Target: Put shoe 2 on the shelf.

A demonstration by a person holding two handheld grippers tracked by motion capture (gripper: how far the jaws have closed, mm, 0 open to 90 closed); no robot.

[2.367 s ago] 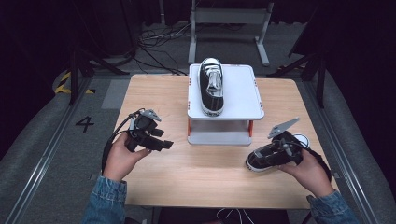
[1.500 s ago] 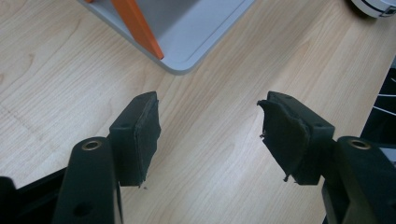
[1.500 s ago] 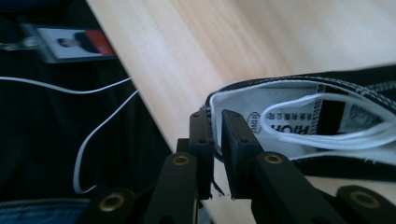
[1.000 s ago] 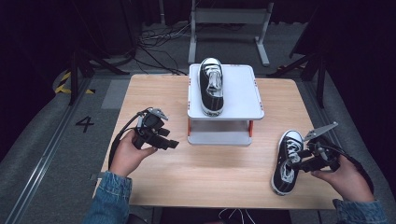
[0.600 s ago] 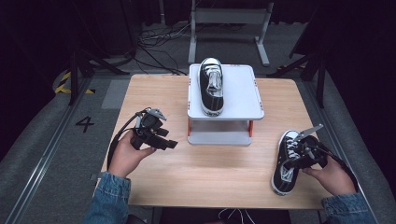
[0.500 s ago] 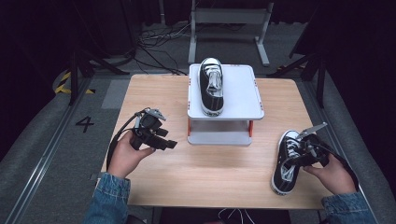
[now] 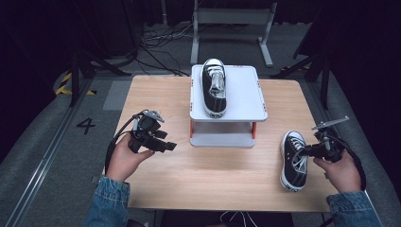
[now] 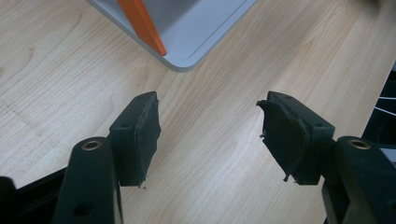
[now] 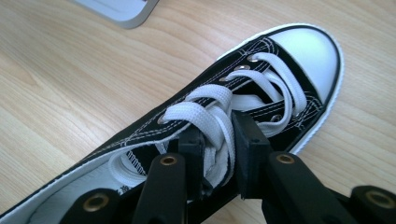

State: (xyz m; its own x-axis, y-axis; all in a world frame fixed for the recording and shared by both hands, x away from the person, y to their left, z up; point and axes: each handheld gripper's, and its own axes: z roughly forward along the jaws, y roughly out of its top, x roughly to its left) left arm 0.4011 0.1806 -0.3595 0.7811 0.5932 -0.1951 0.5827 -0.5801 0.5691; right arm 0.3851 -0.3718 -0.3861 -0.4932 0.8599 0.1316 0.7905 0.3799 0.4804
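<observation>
On the wooden table (image 7: 222,179) you're clamping the right gripper (image 9: 219,154) on the sneaker (image 9: 261,88)'s soft laces; the left gripper (image 8: 210,135) is standing open.

left hand-held gripper (image 8: 210,135): jaws apart, nothing between | above wooden table (image 8: 224,84) | grey stand corner (image 8: 187,28), orange post (image 8: 142,25) ahead

Blk/wht sneaker (image 7: 294,160) upright, table's right edge.

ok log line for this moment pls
right gripper: jaws just closing, pinching laces of shoe on table | left gripper: open, empty, over table | second shoe: on white stand
</observation>
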